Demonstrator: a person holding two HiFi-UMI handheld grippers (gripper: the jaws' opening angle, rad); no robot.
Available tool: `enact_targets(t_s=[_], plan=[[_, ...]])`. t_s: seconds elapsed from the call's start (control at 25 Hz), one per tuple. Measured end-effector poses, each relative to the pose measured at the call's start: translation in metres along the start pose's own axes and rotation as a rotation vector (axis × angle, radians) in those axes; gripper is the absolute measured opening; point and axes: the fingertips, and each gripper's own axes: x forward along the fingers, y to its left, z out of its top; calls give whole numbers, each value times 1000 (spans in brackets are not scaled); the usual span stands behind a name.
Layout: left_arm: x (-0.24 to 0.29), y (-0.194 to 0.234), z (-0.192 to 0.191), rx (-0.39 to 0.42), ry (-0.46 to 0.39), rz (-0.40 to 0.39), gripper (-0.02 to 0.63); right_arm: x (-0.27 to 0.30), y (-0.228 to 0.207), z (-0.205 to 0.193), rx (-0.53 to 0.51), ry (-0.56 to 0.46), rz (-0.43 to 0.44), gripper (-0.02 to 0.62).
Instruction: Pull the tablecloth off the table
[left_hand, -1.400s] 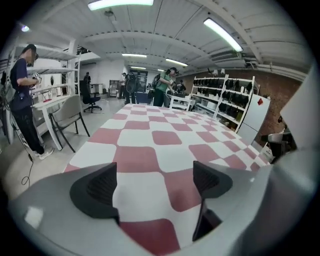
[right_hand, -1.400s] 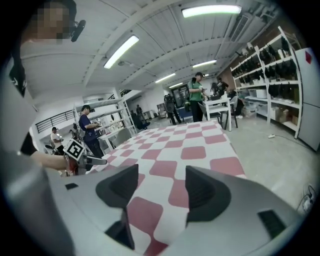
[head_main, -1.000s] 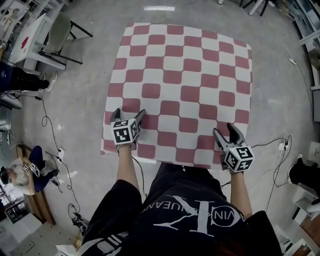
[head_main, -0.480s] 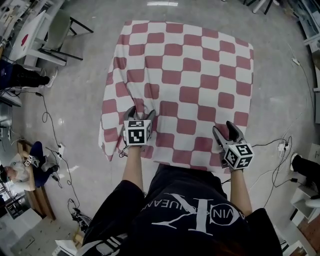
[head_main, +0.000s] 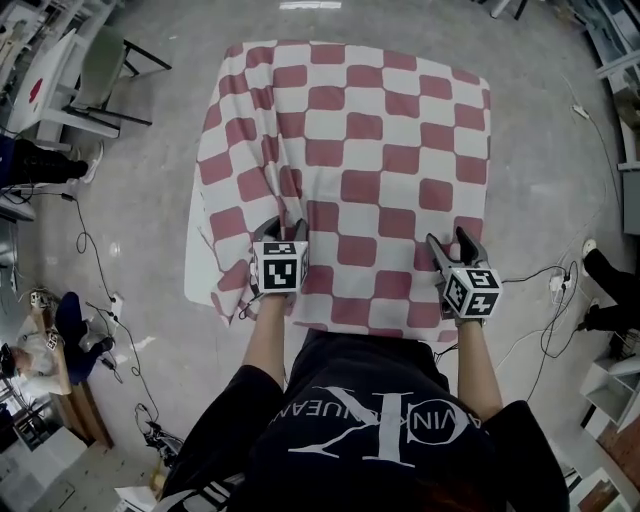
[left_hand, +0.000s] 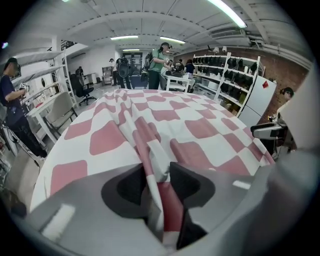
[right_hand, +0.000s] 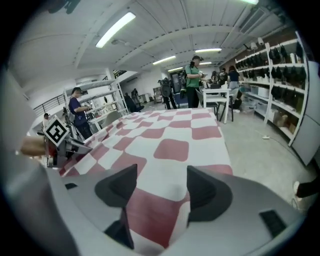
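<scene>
Tablecloth (head_main: 350, 150), one; left gripper (head_main: 280, 226), right gripper (head_main: 448, 240)

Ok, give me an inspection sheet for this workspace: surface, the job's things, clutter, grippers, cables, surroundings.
Surface: table, covered except for a bare white strip at its left edge.
Job's things: tablecloth, red and white checked, bunched into a ridge on its left side.
Clutter: nothing seen on the tablecloth.
Grippers: left gripper shut on a fold of the tablecloth, its jaws have just been closing; right gripper open, the tablecloth lying flat between its jaws, not pinched.
Cables: cables trailing over the floor on both sides.
Surroundings: chair at the far left, people standing beyond the table, shelving.
</scene>
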Motion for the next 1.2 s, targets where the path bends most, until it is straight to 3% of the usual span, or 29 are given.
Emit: enact_targets(t_s=[0.12, 0.28, 0.52, 1.2], plan=[[1, -6, 0, 8, 1, -7, 126, 4, -15, -7, 2, 36, -62, 287], [3, -8, 2, 5, -22, -24, 114, 8, -35, -18, 63, 85, -126, 290], [3, -6, 0, -32, -28, -26, 97, 14, -29, -17, 118, 110, -112, 290], [4, -6, 2, -43, -46, -18, 82, 29, 20, -23, -124, 198, -112, 276]])
